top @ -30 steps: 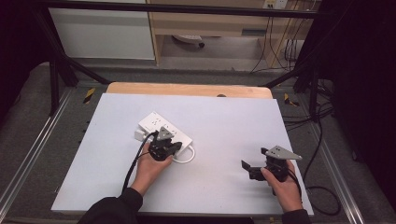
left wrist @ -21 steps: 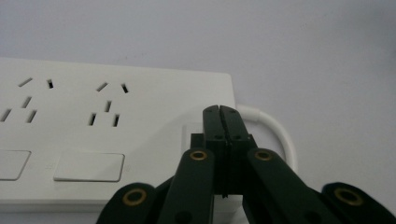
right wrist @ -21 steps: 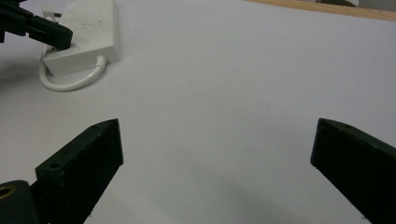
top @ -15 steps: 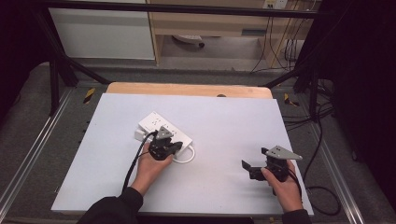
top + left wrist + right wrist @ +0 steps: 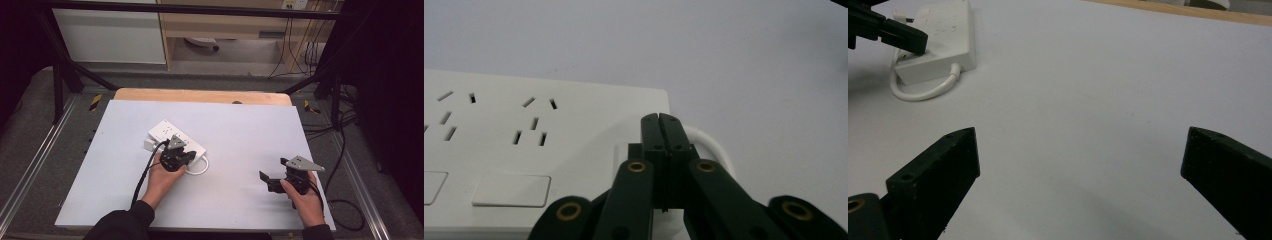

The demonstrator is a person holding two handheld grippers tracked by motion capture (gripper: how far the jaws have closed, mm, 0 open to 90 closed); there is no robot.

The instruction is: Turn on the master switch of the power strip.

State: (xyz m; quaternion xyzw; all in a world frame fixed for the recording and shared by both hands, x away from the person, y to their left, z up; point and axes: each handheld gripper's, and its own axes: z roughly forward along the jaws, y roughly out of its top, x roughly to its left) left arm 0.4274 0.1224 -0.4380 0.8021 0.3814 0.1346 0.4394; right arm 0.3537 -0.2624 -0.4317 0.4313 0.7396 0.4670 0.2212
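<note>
Almost nothing has shifted since a second ago: both hands sit where they were, and the power strip has not budged on the white table (image 5: 240, 120). Starting at the left, the left gripper (image 5: 659, 119) has its jaws pressed tight together, with nothing visible between them, and their joined tip rests over the near end of the white power strip (image 5: 524, 145), close to the corner where its white cable (image 5: 704, 137) curls out just to the right of the tip. The sockets lie up and to the left of the tip, the flat rocker switch (image 5: 511, 190) lower left. From above, that gripper (image 5: 181, 155) is planted on the strip's end, so I judge it is pressing or steadying the strip, perhaps heading for a switch; whether anything has been toggled I cannot tell. No plug sits in any socket I can see. Further right, well apart from the strip, the right gripper (image 5: 1080, 150) hovers low over bare table with its jaws spread wide and empty, seemingly waiting. To my eye the work is at an early stage, most of it ahead.
</note>
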